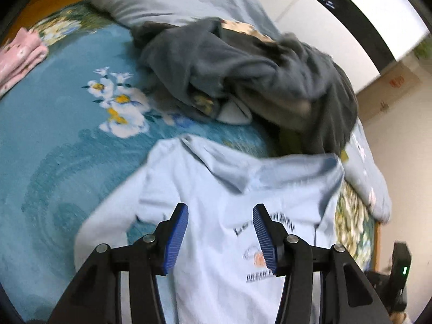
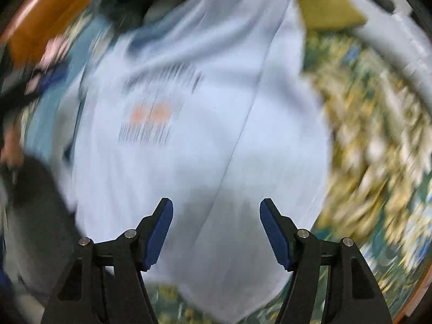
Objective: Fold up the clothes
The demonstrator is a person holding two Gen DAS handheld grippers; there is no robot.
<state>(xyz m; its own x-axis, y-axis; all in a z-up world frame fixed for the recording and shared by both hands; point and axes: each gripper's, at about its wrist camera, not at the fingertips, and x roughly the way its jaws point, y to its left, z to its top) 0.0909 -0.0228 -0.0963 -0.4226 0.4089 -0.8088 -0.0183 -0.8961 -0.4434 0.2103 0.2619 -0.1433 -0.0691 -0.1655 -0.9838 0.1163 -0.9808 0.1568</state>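
Lying flat on the teal floral bedspread (image 1: pixel 54 162), the pale blue hoodie (image 1: pixel 229 216) shows its printed chest lettering, hood toward twelve o'clock in the left wrist view. Left tongs (image 1: pixel 220 239) hang over it with jaws spread wide, gripping nothing. Right tongs (image 2: pixel 216 232) are likewise wide apart and empty above the hoodie's lower body. At one o'clock sits a dark grey garment heap (image 1: pixel 256 75); at ten o'clock, folded pink clothes (image 1: pixel 19 54).
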